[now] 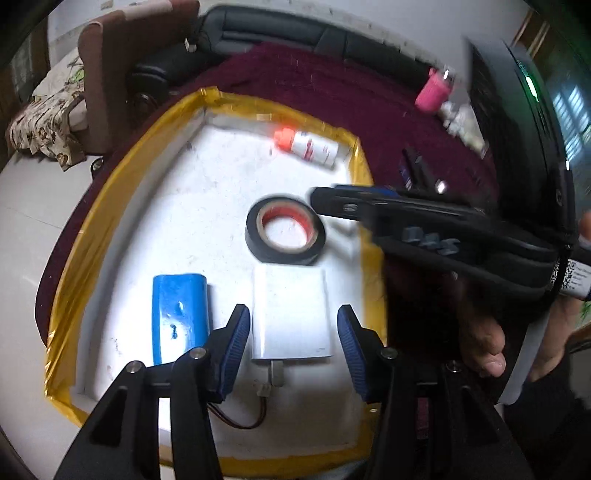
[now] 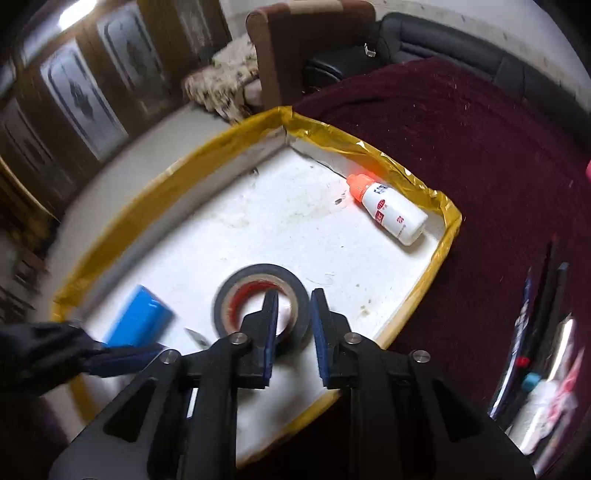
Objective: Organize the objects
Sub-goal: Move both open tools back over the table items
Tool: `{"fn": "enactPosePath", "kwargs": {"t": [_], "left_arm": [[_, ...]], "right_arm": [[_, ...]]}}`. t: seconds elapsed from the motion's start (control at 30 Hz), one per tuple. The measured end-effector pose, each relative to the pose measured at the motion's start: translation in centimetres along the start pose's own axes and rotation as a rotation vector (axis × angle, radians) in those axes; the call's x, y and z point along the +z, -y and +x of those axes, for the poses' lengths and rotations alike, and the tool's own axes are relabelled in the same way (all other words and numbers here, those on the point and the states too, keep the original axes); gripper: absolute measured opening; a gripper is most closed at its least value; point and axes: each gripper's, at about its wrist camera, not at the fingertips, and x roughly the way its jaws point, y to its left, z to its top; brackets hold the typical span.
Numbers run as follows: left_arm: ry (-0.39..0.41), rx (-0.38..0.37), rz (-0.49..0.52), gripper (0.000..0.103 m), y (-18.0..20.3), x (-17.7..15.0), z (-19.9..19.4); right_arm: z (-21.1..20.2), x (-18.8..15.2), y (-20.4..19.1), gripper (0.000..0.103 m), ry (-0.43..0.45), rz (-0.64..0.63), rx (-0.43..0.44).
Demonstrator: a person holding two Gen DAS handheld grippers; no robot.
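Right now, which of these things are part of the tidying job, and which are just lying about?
Part of the job:
- black tape roll
- blue battery
- silver battery pack
- white bottle
- yellow-edged tray
- pink item on the cloth

Lying about:
- maroon cloth
- brown chair
- black sofa

Dim, soft indoor light, motion blur throughout, strong fisheye bending and dark vignette at the edges.

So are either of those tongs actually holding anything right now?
No. The left tongs hang open over the silver battery pack; the right tongs grip nothing.
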Motion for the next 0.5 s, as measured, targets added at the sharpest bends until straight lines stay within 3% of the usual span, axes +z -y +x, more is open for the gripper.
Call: {"fn": "enactPosePath", "kwargs": {"t": [0.07,0.2,0.3,0.43,0.5], "left_arm": [[0.069,-0.006,-0.008,0.064,0.7,-0.2,-1.4],[0.212,-0.019,0.034,0.073,4.1,-0.2,-3.3],[0.268,-0.038,0.073,0.076,6.8,0.0,-3.4],[0.244,-0.048,0.177,0.076,11.3,0.5,-2.0],[0.165,-0.048,0.201,0.076,13.1,1.2,-0.3]], "right_arm": [[-2.1,-0.7,1.1,0.019,0.069,0.064,0.033],[-6.6,-4.3,3.9,0.035,0.181,0.177,0.101],[-9.8,-7.7,5.5,0.036,0.233,0.227,0.112],[-12.8,-12.5,9.6,0.035,0.270,0.348,0.042],[-13.9,-14.5,11.6,0.035,0.273,0.406,-0.015]]}}
